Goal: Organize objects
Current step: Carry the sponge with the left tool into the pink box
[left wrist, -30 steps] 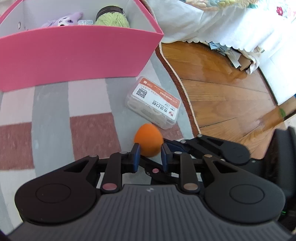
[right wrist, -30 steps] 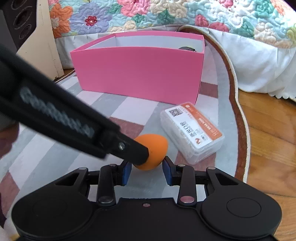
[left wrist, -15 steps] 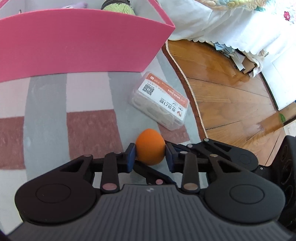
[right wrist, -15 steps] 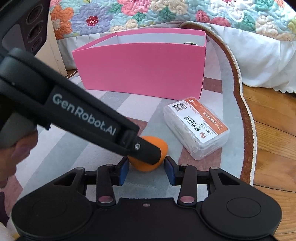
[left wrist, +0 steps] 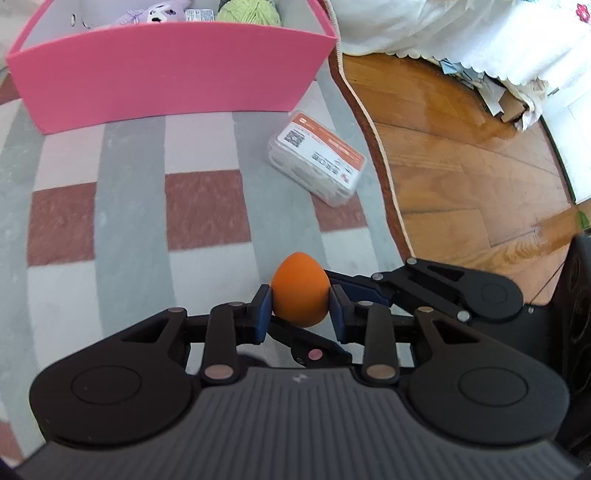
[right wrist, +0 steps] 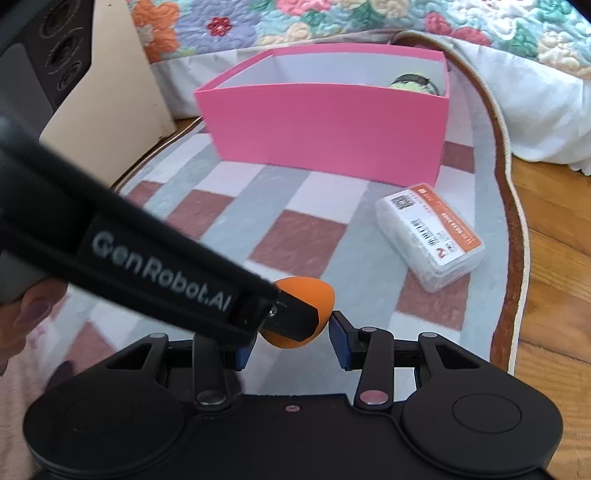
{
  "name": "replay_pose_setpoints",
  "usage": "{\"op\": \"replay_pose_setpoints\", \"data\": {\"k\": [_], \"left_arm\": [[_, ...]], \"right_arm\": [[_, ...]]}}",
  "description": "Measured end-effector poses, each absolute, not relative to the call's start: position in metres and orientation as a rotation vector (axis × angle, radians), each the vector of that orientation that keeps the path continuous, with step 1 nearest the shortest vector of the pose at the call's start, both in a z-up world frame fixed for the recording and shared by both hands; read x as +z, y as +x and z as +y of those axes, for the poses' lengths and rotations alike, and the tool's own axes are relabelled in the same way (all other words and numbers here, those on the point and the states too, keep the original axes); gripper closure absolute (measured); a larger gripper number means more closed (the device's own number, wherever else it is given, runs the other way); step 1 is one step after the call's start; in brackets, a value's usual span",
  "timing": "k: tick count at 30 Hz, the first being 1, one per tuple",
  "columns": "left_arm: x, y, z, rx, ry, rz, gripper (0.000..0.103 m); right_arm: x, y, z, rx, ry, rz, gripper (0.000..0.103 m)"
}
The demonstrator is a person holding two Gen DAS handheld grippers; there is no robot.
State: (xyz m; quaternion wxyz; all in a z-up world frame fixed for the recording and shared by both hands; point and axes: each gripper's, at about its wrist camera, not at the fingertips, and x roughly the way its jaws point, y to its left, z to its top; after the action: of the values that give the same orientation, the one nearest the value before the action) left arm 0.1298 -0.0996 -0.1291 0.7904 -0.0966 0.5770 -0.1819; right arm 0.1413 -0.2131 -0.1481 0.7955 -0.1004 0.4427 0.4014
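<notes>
The orange egg-shaped sponge (left wrist: 300, 293) sits squarely between the blue pads of the left gripper (left wrist: 300, 308), both pads pressing its flanks at its widest part, its narrow tip pointing away from the jaws; the jaws stand only partly open, just as wide as the sponge. In the right wrist view the right gripper (right wrist: 291, 341) brackets the same sponge (right wrist: 308, 295), but a gap shows between its right-hand pad and the orange surface, so I judge it loosened, not gripping. The sponge looks light, soft and springy (the matte skin should give good friction), so a gentle squeeze across its belly should hold it; pinching near the tapered tip would likely squirt it out forwards. Ahead of the jaws stands the pink box (left wrist: 173, 70), already holding a green yarn ball (left wrist: 247, 13) and a plush toy (left wrist: 155, 13). A clear plastic case (left wrist: 317, 162) lies ahead and right, on the rug (left wrist: 133, 221).
</notes>
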Motion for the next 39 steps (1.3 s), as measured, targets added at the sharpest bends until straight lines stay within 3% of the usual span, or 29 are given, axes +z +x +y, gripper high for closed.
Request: {"op": "replay_pose_setpoints", "data": {"k": [7,23,31,39], "left_arm": [[-0.082,0.109,-0.105,-0.389,-0.161,1.262,0.071],[0.049,0.083,-0.087,-0.428,-0.183,1.083,0.071],[0.081,0.097,-0.073,-0.441,-0.212,1.002,0.070],[0.083,0.138,-0.054,-0.415,-0.248,0.958,0.070]], "right_arm": [[-0.110,0.129,-0.226,0.915,-0.175,1.021,0.055],[0.025,0.108,-0.224,0.968,-0.253,0.883,0.054],[0.068,0.117,-0.211,0.963,-0.306,0.815,0.054],[0.077,0.156,-0.185,0.959,-0.337,0.773,0.054]]}}
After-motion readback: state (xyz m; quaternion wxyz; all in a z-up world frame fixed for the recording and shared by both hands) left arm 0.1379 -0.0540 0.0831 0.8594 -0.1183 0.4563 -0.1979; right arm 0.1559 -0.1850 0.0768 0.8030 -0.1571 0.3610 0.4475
